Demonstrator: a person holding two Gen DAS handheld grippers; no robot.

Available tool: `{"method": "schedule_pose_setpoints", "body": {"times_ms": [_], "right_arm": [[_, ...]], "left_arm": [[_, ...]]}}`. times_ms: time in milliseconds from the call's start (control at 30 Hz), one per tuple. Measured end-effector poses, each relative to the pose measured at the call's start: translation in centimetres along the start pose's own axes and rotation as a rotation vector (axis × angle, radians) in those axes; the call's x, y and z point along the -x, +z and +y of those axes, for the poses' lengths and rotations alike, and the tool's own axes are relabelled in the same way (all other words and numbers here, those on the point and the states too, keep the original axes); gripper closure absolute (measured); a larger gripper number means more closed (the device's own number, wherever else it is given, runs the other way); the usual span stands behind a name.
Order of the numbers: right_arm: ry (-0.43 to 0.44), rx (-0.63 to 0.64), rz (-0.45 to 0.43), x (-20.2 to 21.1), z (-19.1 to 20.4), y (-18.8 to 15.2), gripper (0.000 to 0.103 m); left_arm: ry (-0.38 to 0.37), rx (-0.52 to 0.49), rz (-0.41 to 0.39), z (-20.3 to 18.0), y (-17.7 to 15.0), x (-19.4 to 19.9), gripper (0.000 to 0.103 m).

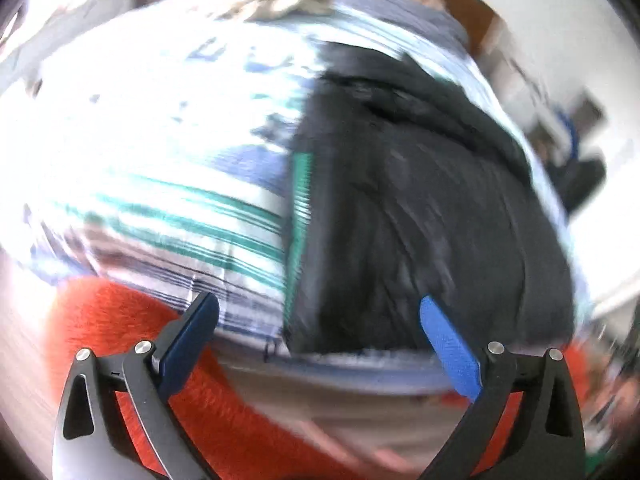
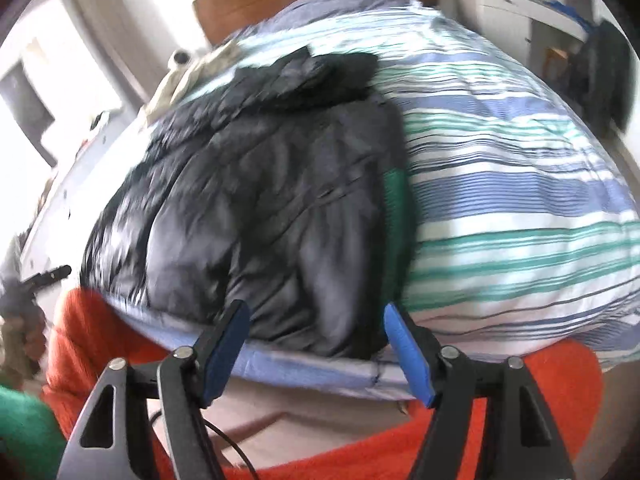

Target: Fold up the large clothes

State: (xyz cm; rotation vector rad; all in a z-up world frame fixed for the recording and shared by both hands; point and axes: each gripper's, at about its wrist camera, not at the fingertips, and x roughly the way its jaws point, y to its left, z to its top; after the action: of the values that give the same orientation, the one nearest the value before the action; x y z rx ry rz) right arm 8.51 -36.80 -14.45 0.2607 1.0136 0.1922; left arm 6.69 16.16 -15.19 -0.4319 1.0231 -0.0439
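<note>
Below me lies a bed [image 2: 520, 200] under a duvet striped white, blue and green, with a brown wooden headboard [image 2: 248, 8] at its far end. I see pale walls [image 1: 540, 20], bright daylight washing out one side, and an orange-red rug [image 2: 520, 420] on the floor.

The jacket [image 2: 256, 184] is black with a green strip [image 2: 394, 196] along its edge. Under the jacket, the duvet [image 2: 520, 208] is white with blue and teal stripes. Below the jacket, the rug [image 1: 120, 320] is orange-red. Beyond it, the headboard [image 2: 256, 12] is brown.
</note>
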Motion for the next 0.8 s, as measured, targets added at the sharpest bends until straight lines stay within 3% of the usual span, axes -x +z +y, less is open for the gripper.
{"method": "schedule_pose_setpoints", "body": {"times_ms": [67, 200, 300, 367, 400, 433, 500, 600, 800], "right_arm": [[0.056, -0.033, 0.036, -1.6, -1.6, 0.7, 0.021], [0.14, -0.099, 0.141, -4.8, -3.2, 0.6, 0.021], [0.21, -0.098, 0.19, -5.9, -2.6, 0.6, 0.022], [0.18, -0.072, 0.21, -6.3, -2.0, 0.8, 0.037], [0.172, -0.074, 0.215, -6.3, -2.0, 0.9, 0.056], [0.178, -0.088, 0.217, -6.1, -2.2, 1.1, 0.068], [0.214, -0.104, 0.218, -5.8, -2.5, 1.2, 0.078], [0.216, -0.064, 0.212, -4.8, -1.4, 1.7, 0.087], [0.231, -0.043, 0.201, -2.6, -0.9, 3.1, 0.088]], "left_arm": [[-0.049, 0.02, 0.053, 0.5, 0.5, -2.0, 0.003], [-0.069, -0.104, 0.099, -1.8, -0.1, -4.0, 0.003], [-0.024, -0.169, 0.135, -3.5, -0.6, -4.7, 0.016], [0.004, -0.179, 0.144, -3.6, -0.8, -4.5, 0.027], [0.002, -0.173, 0.15, -3.6, -0.8, -4.4, 0.04], [0.003, -0.164, 0.155, -3.3, -0.7, -4.1, 0.06], [-0.036, -0.124, 0.174, -2.7, -0.4, -3.6, 0.077], [-0.053, -0.12, 0.173, -3.0, -0.1, -2.6, 0.085], [-0.09, -0.159, 0.151, -3.9, 0.5, 0.7, 0.086]]}}
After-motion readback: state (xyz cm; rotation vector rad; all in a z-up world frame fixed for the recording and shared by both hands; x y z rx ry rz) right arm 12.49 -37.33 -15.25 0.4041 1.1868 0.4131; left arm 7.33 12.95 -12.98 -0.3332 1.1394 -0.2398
